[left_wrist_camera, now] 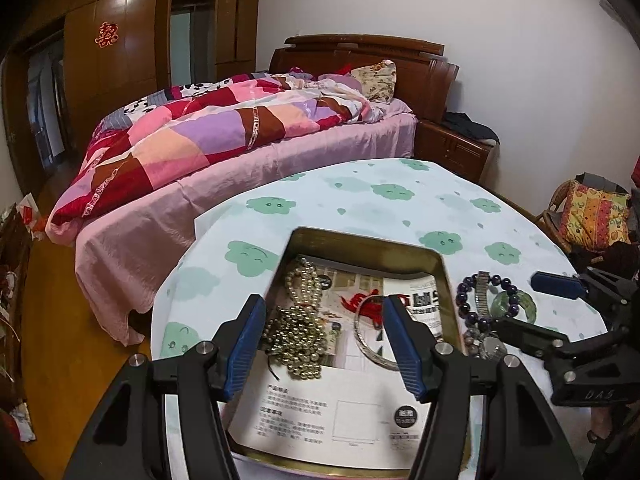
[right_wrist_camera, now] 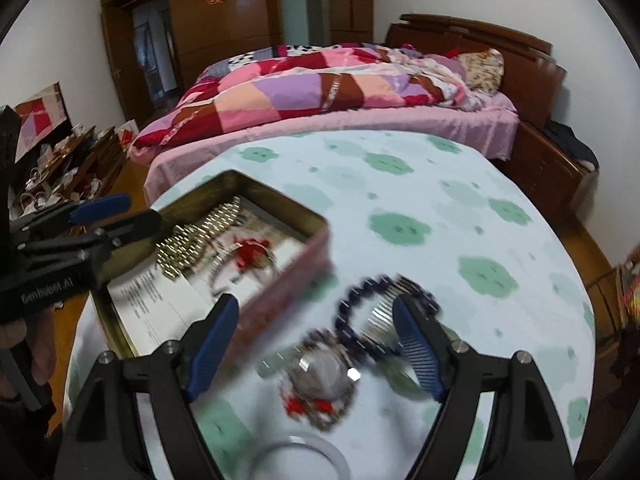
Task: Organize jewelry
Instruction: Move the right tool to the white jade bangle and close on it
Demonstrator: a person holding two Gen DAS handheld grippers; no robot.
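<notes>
Two grippers open — tin [left_wrist_camera: 448, 276] long axis toward bed [left_wrist_camera: 248, 168] | watch [right_wrist_camera: 324, 376] beside it

Shiny brass-toned metal tin [left_wrist_camera: 448, 280], glossy pearl beads [left_wrist_camera: 304, 336], matt printed tablecloth [left_wrist_camera: 360, 196], polished wood headboard [left_wrist_camera: 420, 68]

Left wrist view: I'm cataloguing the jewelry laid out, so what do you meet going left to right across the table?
Pile of pearl-coloured bead necklaces in the gold metal tin → silver bangle, also in the tin → dark purple bead bracelet on the cloud-print tablecloth → green jade ring.
</notes>
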